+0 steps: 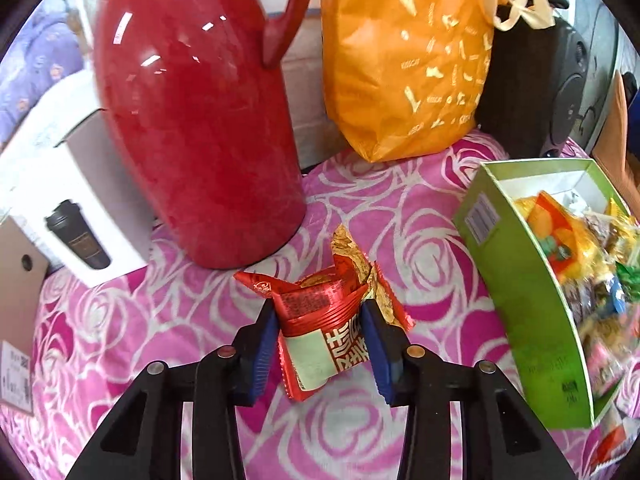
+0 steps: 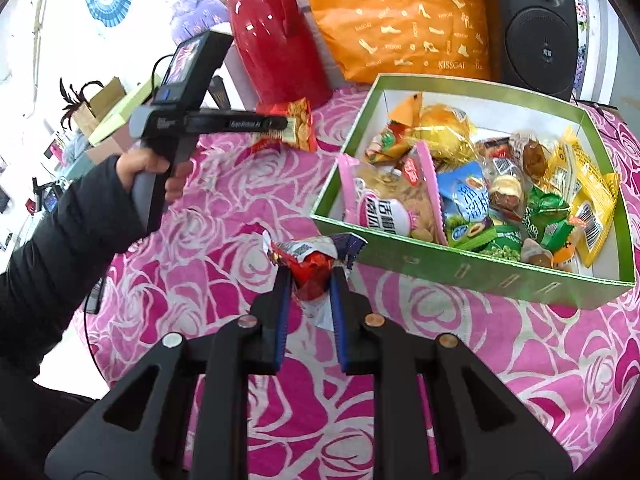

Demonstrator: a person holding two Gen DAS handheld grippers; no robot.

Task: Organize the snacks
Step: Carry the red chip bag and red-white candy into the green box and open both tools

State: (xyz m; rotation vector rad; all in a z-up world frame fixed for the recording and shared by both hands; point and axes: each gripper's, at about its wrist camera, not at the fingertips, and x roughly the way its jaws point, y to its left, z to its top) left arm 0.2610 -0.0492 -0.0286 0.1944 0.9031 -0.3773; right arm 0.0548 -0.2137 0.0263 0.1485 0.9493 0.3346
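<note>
My left gripper is shut on a red cracker packet, held above the pink rose tablecloth, left of the green snack box. In the right wrist view that same left gripper shows from the side, carrying the cracker packet in front of the red flask. My right gripper is shut on a small red and silver snack packet, just short of the green box's near wall. The box holds several wrapped snacks.
A tall red flask, an orange shopping bag and a black speaker stand at the back of the table. A white cup carton lies to the left. A dark-sleeved arm holds the left gripper.
</note>
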